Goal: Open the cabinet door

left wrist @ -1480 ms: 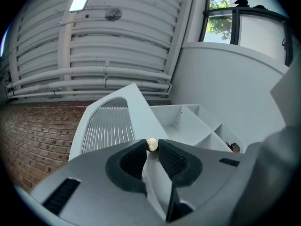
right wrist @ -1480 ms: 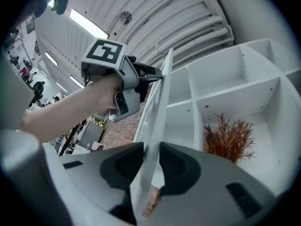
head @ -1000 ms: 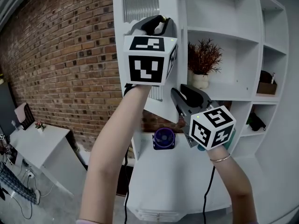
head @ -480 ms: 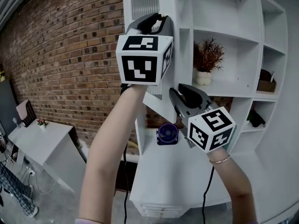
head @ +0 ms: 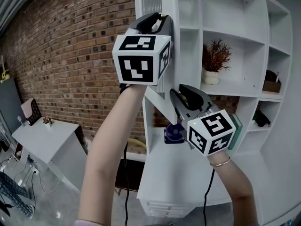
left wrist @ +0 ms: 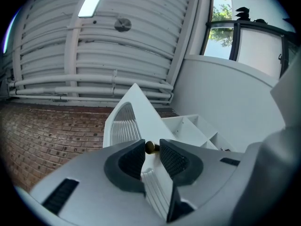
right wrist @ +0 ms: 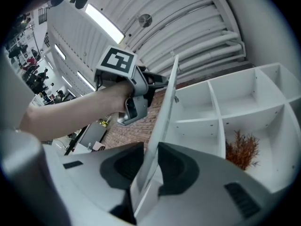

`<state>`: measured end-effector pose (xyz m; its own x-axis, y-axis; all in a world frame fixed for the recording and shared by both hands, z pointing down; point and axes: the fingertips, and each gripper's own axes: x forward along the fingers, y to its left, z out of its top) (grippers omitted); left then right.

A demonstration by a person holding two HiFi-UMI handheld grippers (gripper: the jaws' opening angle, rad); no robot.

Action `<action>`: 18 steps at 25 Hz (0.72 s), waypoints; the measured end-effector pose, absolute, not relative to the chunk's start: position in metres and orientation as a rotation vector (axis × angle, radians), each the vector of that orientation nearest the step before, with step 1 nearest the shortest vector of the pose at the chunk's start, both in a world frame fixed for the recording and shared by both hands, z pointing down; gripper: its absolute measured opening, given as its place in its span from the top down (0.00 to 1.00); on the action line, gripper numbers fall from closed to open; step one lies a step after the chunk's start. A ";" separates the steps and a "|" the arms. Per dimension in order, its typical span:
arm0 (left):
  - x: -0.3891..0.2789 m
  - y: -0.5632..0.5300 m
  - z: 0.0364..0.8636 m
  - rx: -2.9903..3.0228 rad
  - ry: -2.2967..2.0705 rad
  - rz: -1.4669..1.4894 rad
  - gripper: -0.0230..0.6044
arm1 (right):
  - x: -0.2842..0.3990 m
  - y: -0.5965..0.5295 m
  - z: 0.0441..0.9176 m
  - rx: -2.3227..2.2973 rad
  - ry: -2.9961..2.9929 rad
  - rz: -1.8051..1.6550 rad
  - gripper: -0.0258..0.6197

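The white cabinet door [head: 153, 1] with its ribbed pane stands swung out from the shelf unit [head: 244, 36]. My left gripper [head: 157, 20] is high on the door; in the left gripper view its jaws [left wrist: 151, 152] pinch the small brass knob [left wrist: 151, 148], having eased open slightly with the knob still between the pads. My right gripper [head: 182, 97] is lower down, and its jaws [right wrist: 149, 166] clamp the door panel's thin edge [right wrist: 164, 112]; they have just opened a little with the panel still between them. The right gripper view also shows the left gripper [right wrist: 157, 83] on the door's far face.
A potted dry plant [head: 215, 60] and a brown box [head: 272, 86] sit in shelf compartments. A small purple fan [head: 173, 134] stands on the white counter [head: 178, 173] below. A brick wall [head: 70, 55] and a white desk [head: 42, 140] lie to the left.
Both grippers have drawn the door further out from the shelf unit, leftward and toward me. The shelves have slid to the right in the head view.
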<state>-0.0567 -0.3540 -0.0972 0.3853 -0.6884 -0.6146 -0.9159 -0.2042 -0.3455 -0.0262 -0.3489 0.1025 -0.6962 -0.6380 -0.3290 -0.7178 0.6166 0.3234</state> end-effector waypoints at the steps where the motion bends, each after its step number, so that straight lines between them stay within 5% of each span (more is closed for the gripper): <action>1: -0.060 -0.351 -0.097 -1.966 1.374 0.436 0.81 | -0.029 -0.346 0.102 -1.124 2.657 0.661 0.82; 18: -0.110 -0.329 -0.098 -1.982 1.372 0.414 0.83 | -0.080 -0.319 0.100 -1.009 2.682 0.661 0.81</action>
<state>-0.1104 -0.3288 -0.0983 0.3931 -0.6949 -0.6021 -0.9120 -0.2114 -0.3515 -0.0797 -0.3192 0.1004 -0.7467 -0.5749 -0.3345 -0.6645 0.6666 0.3377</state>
